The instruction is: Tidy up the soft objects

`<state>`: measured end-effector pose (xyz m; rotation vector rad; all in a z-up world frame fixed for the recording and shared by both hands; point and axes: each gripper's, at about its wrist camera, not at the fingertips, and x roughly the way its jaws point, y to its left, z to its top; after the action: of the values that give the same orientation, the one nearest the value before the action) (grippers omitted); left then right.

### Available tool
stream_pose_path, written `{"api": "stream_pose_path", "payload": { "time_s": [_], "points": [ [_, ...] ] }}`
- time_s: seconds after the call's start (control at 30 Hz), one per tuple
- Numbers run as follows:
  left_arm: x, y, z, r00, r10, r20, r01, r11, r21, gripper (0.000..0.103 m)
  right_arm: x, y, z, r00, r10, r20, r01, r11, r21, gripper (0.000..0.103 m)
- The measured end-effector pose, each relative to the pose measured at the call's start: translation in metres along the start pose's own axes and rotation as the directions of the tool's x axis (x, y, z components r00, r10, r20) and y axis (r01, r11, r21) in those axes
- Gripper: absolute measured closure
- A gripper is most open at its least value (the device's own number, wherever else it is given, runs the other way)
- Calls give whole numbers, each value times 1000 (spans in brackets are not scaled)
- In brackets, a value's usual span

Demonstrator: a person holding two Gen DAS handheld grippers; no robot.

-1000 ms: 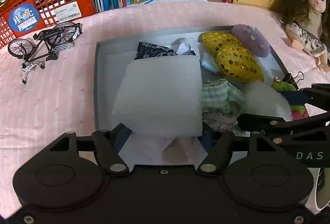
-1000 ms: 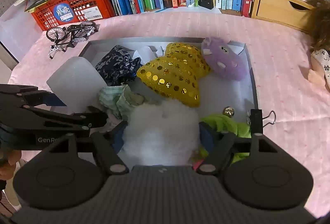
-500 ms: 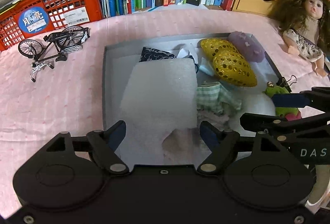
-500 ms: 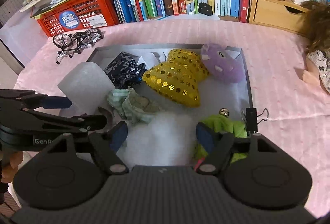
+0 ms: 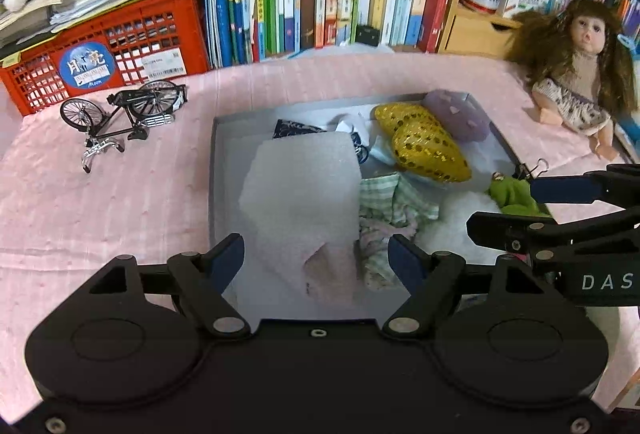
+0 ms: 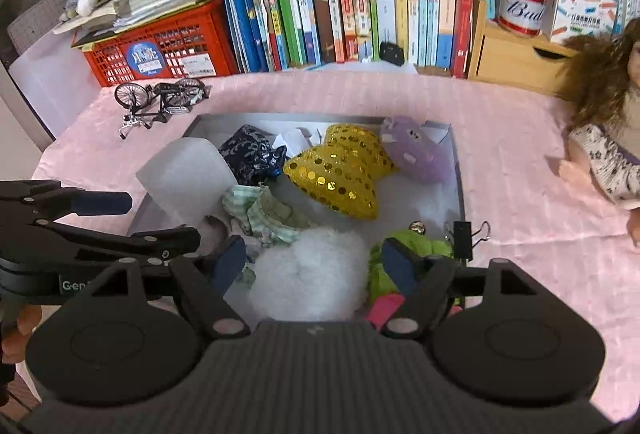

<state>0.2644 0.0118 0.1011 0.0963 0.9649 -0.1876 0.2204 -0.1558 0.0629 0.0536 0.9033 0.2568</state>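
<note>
Two grippers over the grey tray (image 5: 214, 170) | left gripper (image 5: 316, 258) released above the foam sheet (image 5: 304, 190) | right gripper (image 6: 312, 262) spreading, clear of the white fluff (image 6: 310, 274) (nothing pinched) | soft things all lie inside, likely gathered for tidiness

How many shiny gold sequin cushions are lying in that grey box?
2. The nearer gold cushion lies mid-box, beside the green checked cloth. The farther gold cushion sits behind it, touching, next to the purple plush. More could hide under the pile.
</note>
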Motion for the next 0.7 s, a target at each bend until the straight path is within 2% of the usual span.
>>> {"api": "stream_pose_path", "payload": {
  "time_s": [0.2,0.33,0.53,0.7],
  "points": [
    [-20,-6,-11,997,5,78,-5,1000,-3,25,-21,3,-8,998,-21,63,23,999,-34,17],
    [-38,-11,-22,986,19,166,-20,1000,8,20,-38,4,-16,991,-31,130,38,998,-55,15],
    [-58,-20,-38,972,30,232,-33,999,9,18,-61,8,-32,972,-47,231,71,993,-96,6],
    [-73,-24,-68,957,19,288,-15,1000,-16,12,-80,15,-52,948,-47,313,93,987,-134,0]
  ]
}}
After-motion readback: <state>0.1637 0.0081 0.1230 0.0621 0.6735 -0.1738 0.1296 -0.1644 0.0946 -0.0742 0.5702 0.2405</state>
